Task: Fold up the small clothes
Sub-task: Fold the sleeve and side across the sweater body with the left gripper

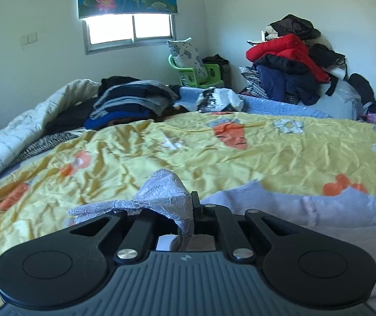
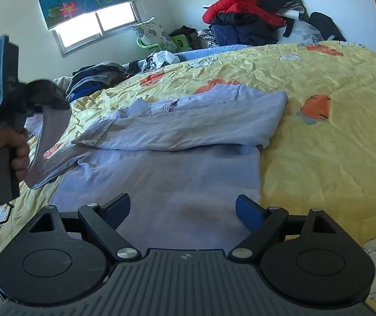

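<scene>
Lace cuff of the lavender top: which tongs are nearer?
Left. The left tongs are shut on the lace cuff, lifting it. The right tongs hang open over the top's body, apart from the cuff.

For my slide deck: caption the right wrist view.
Right gripper, jaws open, hovers over a lavender garment on the yellow quilt while the left gripper lifts one sleeve.

Open yellow quilt (image 2: 319, 142) left right of the lilac garment (image 2: 188, 158); far edge blocked by folded clothes (image 1: 135, 100), far right corner by heaped coats (image 1: 287, 65)
</scene>
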Motion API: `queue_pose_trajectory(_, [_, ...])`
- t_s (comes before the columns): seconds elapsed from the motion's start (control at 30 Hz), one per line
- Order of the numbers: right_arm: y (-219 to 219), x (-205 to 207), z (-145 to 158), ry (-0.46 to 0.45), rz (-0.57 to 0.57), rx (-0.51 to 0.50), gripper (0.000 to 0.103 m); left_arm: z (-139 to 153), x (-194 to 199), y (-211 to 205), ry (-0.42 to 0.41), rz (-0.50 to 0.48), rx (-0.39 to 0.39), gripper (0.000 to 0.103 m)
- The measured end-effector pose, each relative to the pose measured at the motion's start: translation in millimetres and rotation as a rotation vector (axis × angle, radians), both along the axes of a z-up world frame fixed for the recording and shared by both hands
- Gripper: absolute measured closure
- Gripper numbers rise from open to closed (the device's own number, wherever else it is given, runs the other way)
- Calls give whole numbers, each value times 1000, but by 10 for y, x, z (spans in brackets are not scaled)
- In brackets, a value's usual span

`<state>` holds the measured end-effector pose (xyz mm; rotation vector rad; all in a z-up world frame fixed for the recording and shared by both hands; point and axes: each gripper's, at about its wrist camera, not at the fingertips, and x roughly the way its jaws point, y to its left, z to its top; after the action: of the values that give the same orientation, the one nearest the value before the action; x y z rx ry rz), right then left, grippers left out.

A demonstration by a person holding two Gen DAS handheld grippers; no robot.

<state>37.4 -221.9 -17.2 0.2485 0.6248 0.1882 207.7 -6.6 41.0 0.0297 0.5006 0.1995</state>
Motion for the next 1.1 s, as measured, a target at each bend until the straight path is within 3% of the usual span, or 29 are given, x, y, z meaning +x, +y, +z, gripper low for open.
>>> queue_pose_trajectory(0.7, [-206,-103,-121,3,-26,43,14,-11,146,-1501,14,-313,123,98])
queue_pose_trajectory(1.1, [-251,-131,-148,-1,-26,58,14,-232,197,-1993,75,-404,135,98])
